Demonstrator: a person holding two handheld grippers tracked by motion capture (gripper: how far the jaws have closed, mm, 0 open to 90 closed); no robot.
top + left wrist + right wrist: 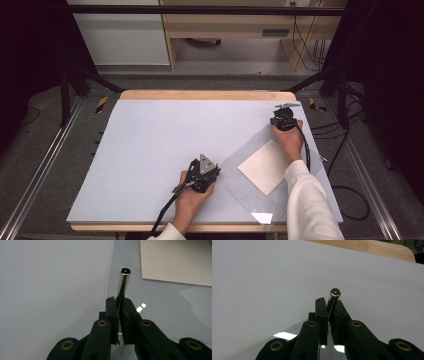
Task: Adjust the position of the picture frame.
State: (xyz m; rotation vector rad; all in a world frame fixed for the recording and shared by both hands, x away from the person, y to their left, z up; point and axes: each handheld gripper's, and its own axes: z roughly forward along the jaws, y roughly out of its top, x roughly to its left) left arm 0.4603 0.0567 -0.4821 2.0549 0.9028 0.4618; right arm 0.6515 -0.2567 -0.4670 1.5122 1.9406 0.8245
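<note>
two grippers pinch opposite corners of a clear sheet on a pale surface

a person sits at a pale grey surface [150, 135] and holds a gripper in each hand. a clear plastic sheet [250, 192] lies flat on the right part of the surface, turned like a diamond, with a cream paper square [264, 166] lying inside its outline; whether the paper is under or within the sheet cannot be told.

the left gripper [202, 172] sits at the sheet's near-left corner. in the left gripper view its jaws are closed on the sheet's thin edge, beside a small shiny metal post [124, 282] that stands up at that corner. the right gripper [283, 119] is at the far corner, towards the back right of the surface. in the right gripper view its jaws are closed on the sheet's edge too, by a second shiny metal post [334, 295].

the relation that matters: the sheet stretches between the two grippers, and the line from one held corner to the other runs from near-left to far-right. each hand holds the corner nearest to it. judging from this, any lift or shift needs both hands to travel together, or the thin sheet may bow or slip out.
</note>
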